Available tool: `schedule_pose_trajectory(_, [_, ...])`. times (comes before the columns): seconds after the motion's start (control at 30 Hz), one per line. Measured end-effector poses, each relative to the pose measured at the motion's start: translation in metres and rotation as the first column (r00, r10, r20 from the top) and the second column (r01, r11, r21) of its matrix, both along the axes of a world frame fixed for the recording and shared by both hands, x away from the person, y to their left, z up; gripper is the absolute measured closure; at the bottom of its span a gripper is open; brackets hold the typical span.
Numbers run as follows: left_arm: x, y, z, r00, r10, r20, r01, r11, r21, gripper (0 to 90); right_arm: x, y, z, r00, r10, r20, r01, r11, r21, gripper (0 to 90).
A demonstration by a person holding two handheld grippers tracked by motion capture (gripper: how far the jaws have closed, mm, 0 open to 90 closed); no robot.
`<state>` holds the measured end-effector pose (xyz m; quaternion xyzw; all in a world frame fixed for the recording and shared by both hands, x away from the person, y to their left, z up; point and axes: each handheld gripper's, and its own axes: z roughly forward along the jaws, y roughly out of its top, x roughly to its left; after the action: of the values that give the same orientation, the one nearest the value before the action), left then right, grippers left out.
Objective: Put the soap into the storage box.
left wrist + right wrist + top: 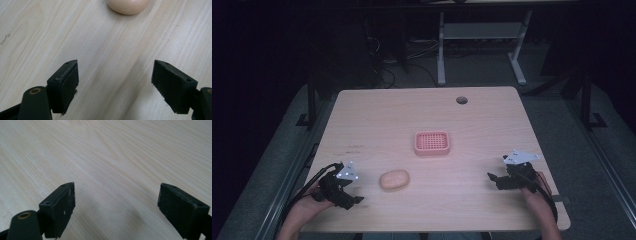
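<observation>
Two grippers wait low on the table, a soap bar near the left one.

The left gripper (354, 199) has its jaws wide apart, holding nothing. The soap bar (394, 179) lies at its 2 o'clock, near but not touching. The pink tray (432, 142) sits at the soap's 1 o'clock. The right gripper (493, 177) is spread wide over bare table (492, 115).

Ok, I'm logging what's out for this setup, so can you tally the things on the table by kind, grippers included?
Soap bar, peach, lying on the table: 1
Soap dish, pink, slotted, empty: 1
Handheld grippers, left gripper and right gripper, both with jaws open: 2
Total: 4
</observation>
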<state>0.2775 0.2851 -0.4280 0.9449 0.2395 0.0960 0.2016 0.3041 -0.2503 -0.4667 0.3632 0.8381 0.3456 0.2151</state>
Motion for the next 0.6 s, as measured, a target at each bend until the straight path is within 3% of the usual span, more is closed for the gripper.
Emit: schedule_pose_trajectory(0.6, [0.004,-0.017,0.006,0.9993,-0.035,0.014,0.034,0.9992,0.018,21.9,0.000,0.002,0.000,0.9999,0.011,0.002,-0.011,1.000,0.007,13.9])
